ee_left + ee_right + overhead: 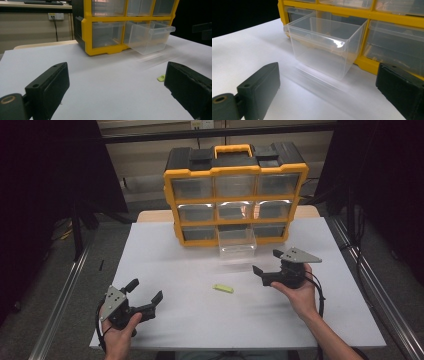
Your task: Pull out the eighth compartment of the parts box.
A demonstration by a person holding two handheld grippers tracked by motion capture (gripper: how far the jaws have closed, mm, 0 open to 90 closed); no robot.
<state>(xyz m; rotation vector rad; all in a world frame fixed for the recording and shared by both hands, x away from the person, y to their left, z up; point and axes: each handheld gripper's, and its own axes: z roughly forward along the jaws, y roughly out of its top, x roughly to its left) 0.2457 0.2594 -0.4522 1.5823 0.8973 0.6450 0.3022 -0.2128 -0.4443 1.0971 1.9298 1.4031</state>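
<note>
A white table [165, 270] is seen bearing one yellow cabinet [235, 195], nine drawers, one pulled out [237, 244], one green piece [223, 289]; left claw [147, 294] and right claw [266, 262] are held apart, empty.

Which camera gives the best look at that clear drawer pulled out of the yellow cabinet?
The right gripper view: the clear drawer sits close, and its open top shows nothing inside. The high view shows it small, at the cabinet's bottom middle. The left gripper view shows it farther off, from the side.

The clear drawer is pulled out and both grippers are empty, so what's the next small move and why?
Probably bring the right gripper down over the small yellow-green piece on the white table. Its jaws stand open and empty, the piece lies loose between the two grippers, and the clear plastic drawer of the yellow-framed organiser hangs open.
</note>
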